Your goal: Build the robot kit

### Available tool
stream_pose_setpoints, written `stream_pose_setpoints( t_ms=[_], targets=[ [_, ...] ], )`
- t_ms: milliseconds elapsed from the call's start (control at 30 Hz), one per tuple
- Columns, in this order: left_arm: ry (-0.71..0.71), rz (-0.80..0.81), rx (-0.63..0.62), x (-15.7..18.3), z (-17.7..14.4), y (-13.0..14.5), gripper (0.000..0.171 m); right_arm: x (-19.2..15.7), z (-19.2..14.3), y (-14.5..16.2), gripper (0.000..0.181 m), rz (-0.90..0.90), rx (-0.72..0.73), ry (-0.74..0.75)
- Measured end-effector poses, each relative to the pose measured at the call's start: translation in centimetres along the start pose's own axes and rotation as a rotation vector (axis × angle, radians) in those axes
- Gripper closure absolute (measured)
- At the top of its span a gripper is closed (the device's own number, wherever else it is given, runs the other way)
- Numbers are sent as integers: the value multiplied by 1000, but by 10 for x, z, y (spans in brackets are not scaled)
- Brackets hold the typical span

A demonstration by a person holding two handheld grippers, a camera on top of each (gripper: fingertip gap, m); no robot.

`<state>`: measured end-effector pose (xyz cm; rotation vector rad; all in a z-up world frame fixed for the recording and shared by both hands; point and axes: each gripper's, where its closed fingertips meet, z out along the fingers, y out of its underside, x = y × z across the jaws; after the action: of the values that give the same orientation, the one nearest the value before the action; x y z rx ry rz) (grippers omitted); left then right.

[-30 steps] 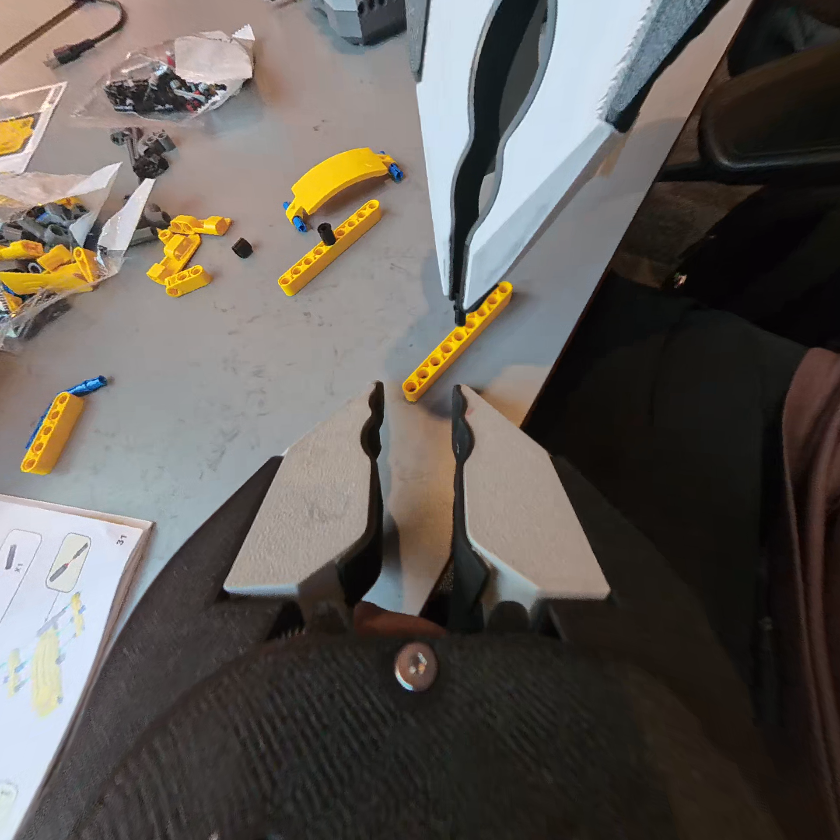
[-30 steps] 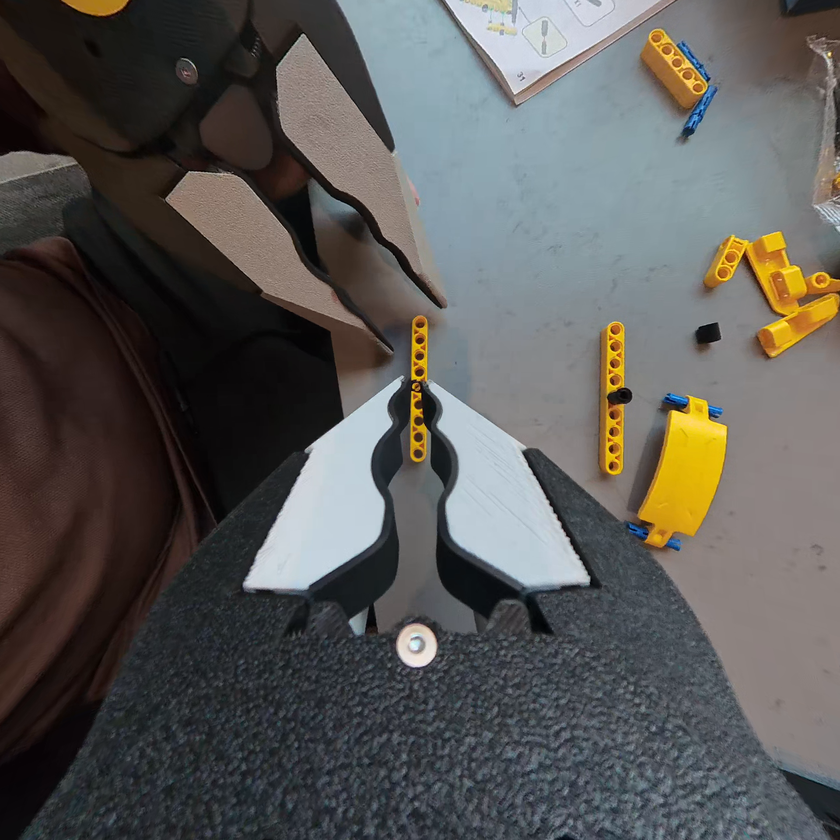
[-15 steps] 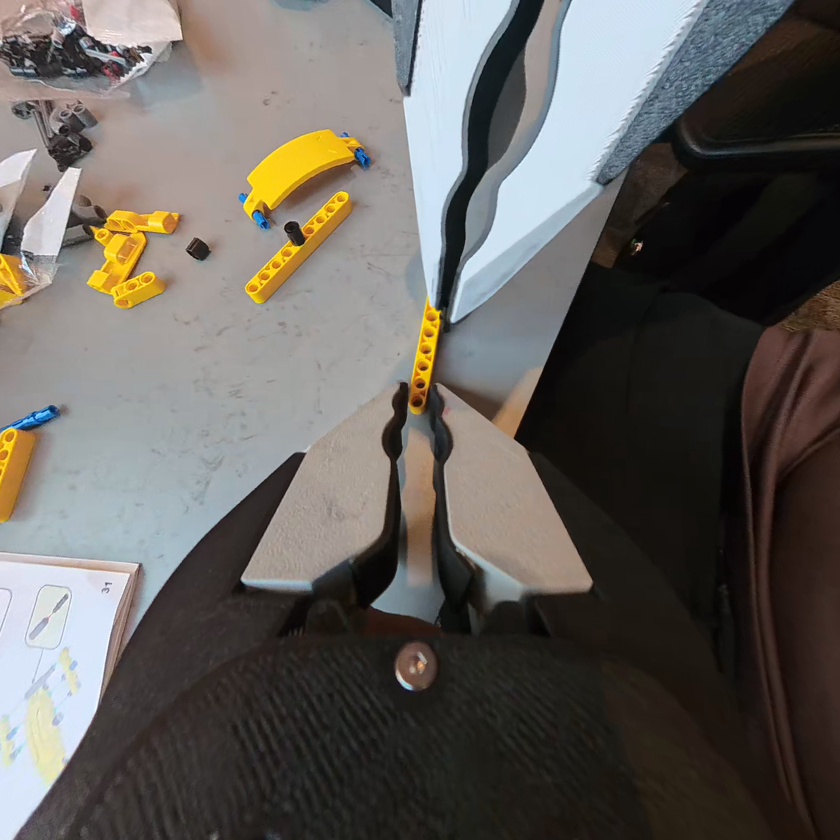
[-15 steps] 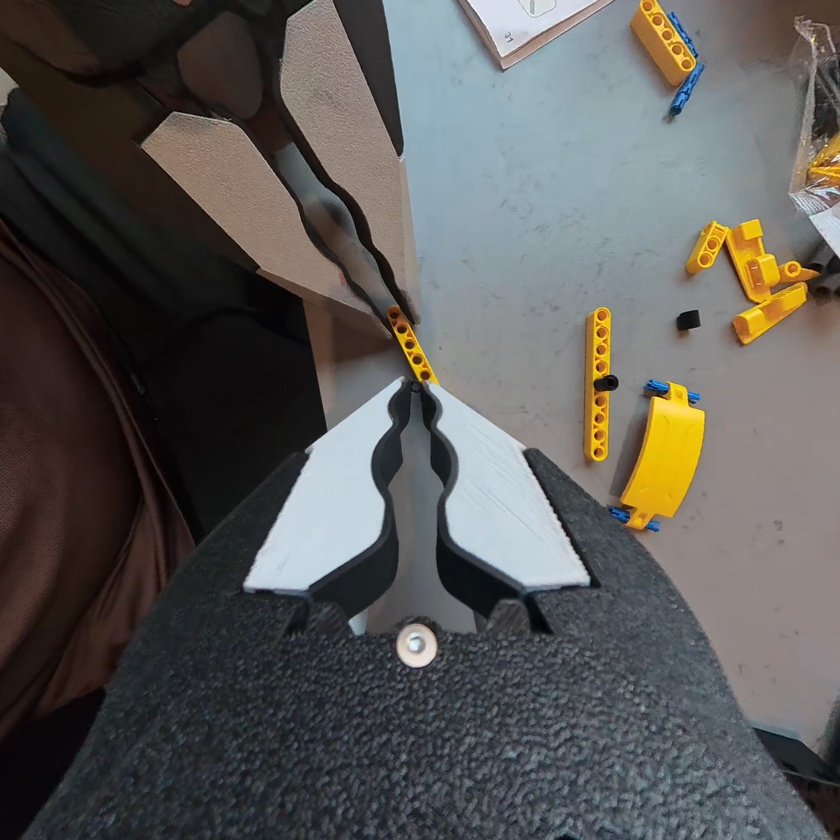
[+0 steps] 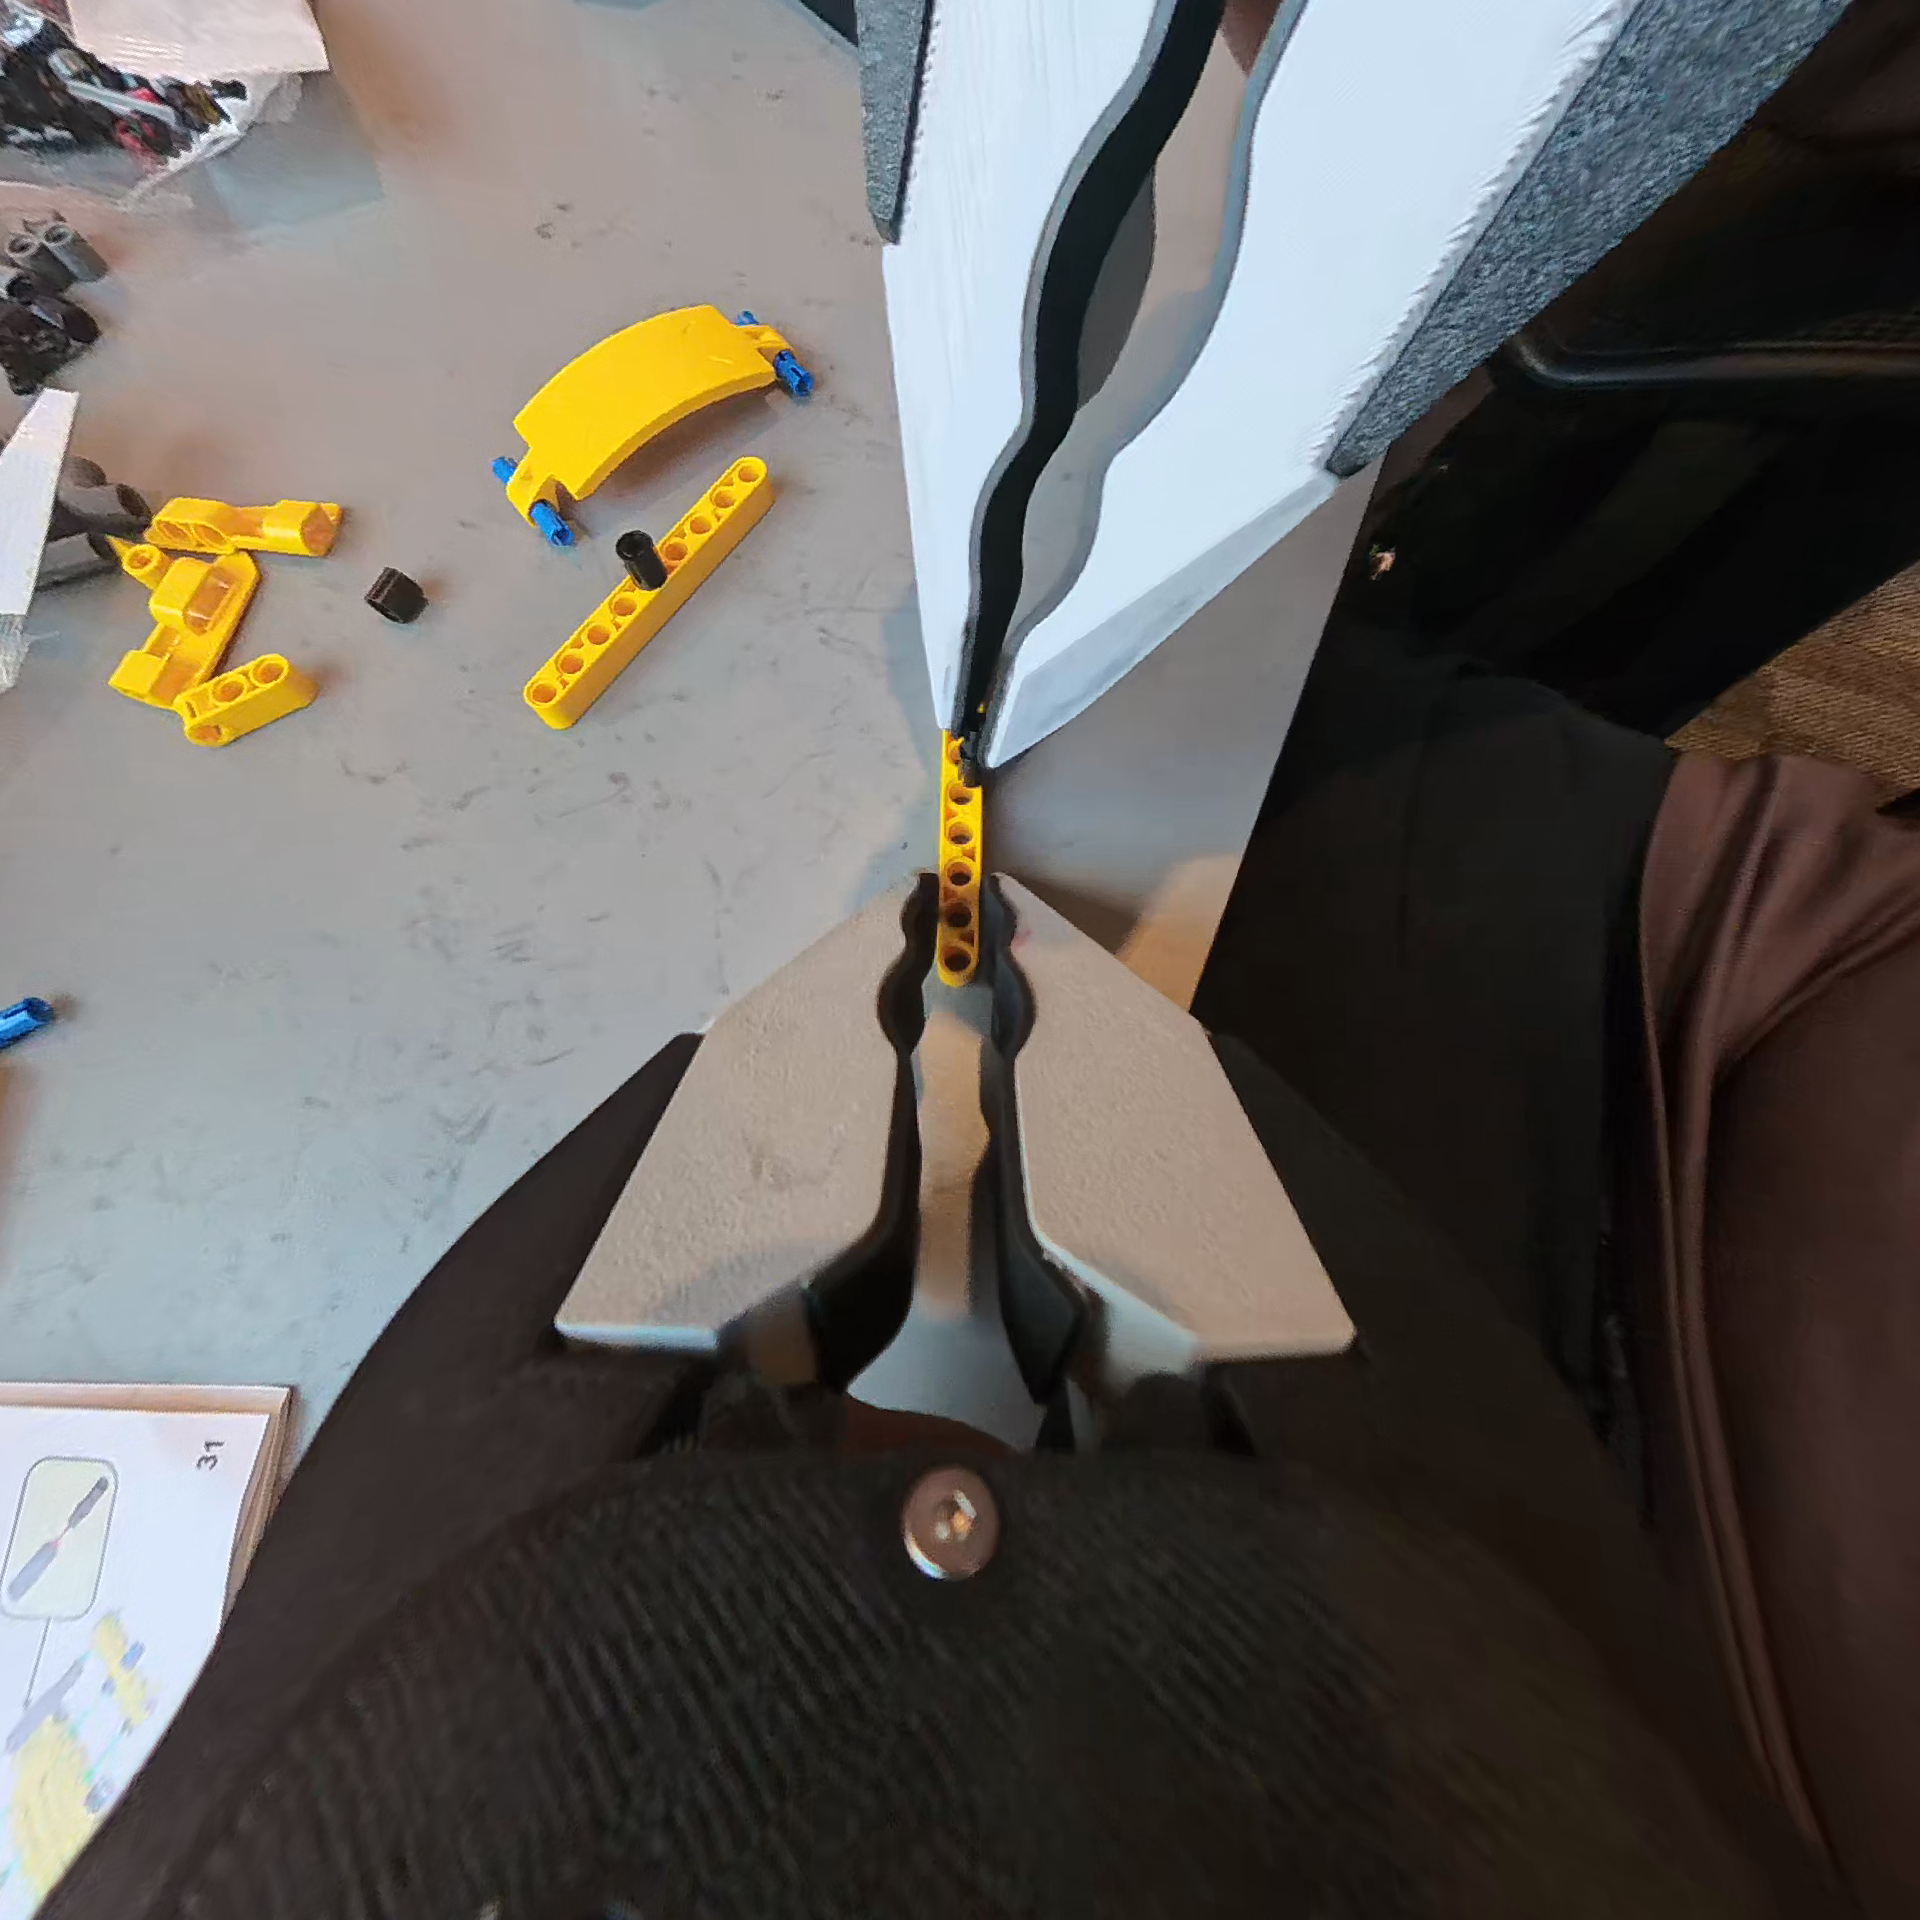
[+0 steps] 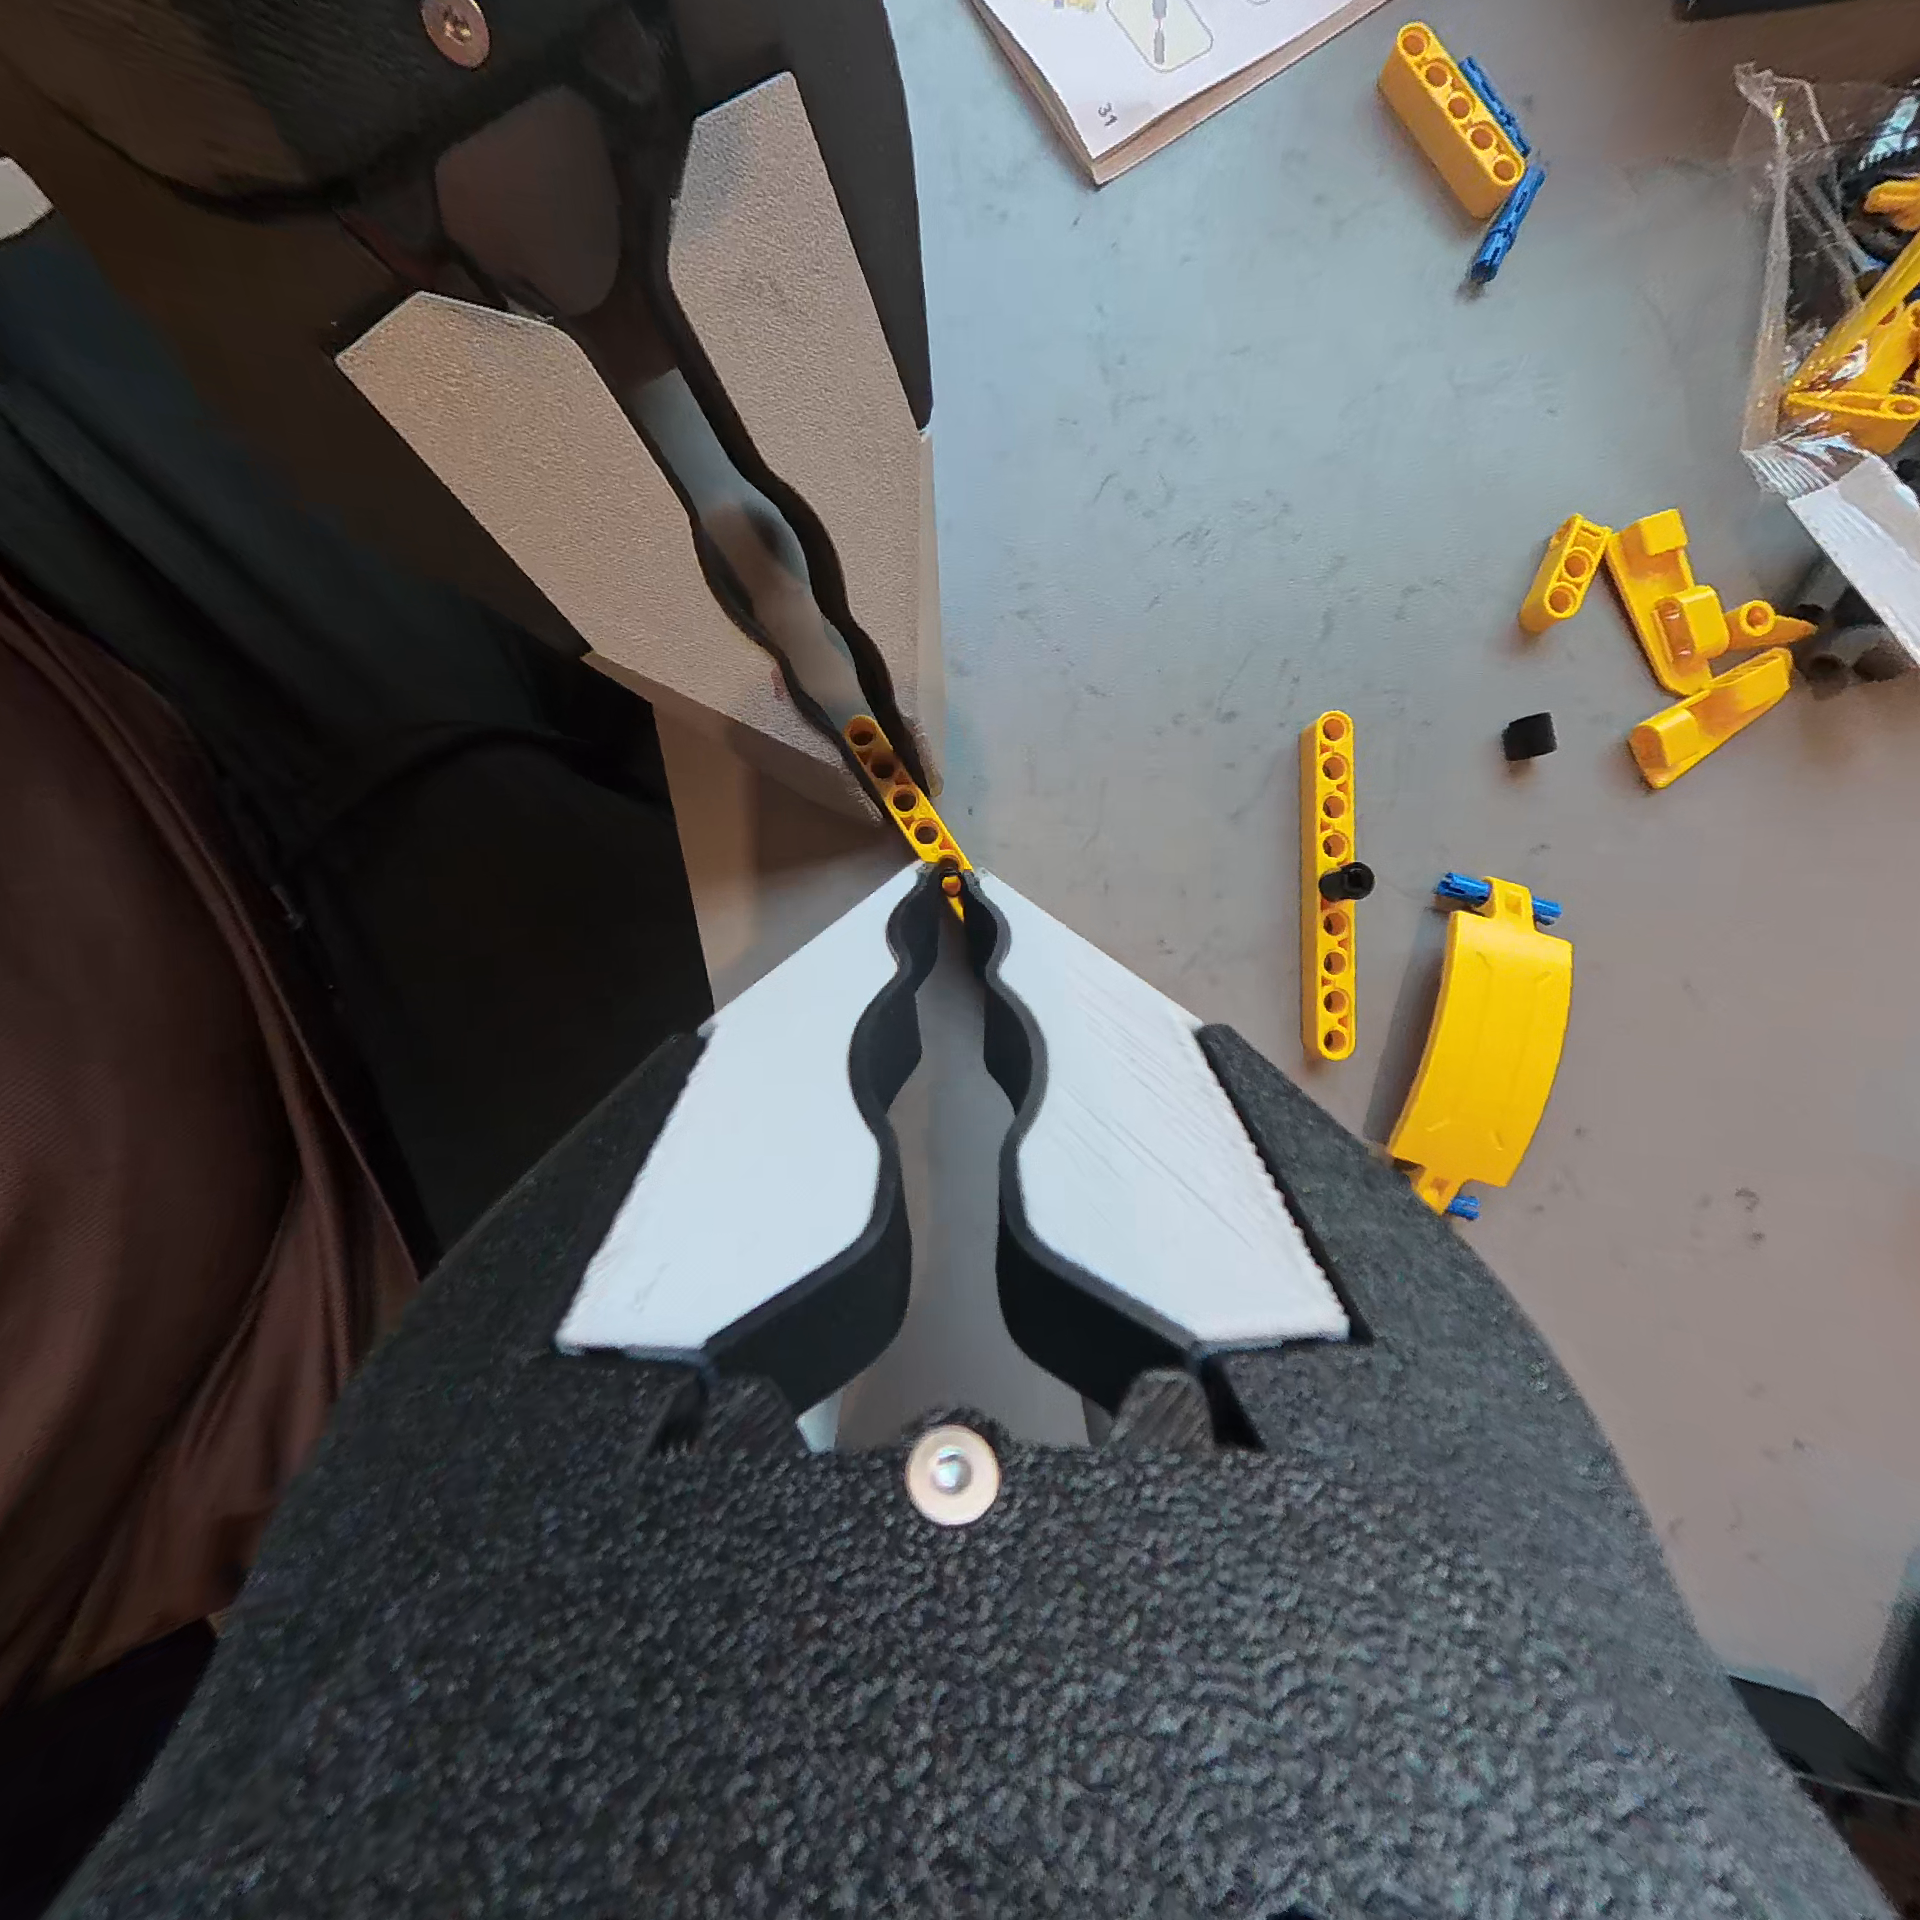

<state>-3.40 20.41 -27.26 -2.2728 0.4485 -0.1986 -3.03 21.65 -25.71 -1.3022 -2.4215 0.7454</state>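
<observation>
**Both grippers now clamp one yellow beam**

Since a second ago the left gripper [image 5: 958,902] has closed onto the near end of the yellow beam [image 5: 958,868], lifted off the grey table [image 5: 416,935] near its edge. Facing it, the right gripper [image 6: 951,883] pinches the other end, beside a black pin [image 6: 950,883]. Another beam [image 6: 1328,883], a curved panel [image 6: 1481,1049] and a booklet [image 5: 94,1579] lie apart.
</observation>
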Motion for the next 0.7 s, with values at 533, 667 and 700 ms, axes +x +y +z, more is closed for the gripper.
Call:
stream_pose_setpoints(
  t_ms=[533, 667, 700],
  targets=[
    [3, -13, 11, 0, 0, 0, 167, 0, 2, 1, 178, -36, -46, 1],
    [-3, -11, 13, 0, 0, 0, 167, -1, 2, -1, 178, -233, -102, 80],
    [-4, -12, 14, 0, 0, 0, 167, -1, 2, -1, 178, -287, -126, 101]
  ],
)
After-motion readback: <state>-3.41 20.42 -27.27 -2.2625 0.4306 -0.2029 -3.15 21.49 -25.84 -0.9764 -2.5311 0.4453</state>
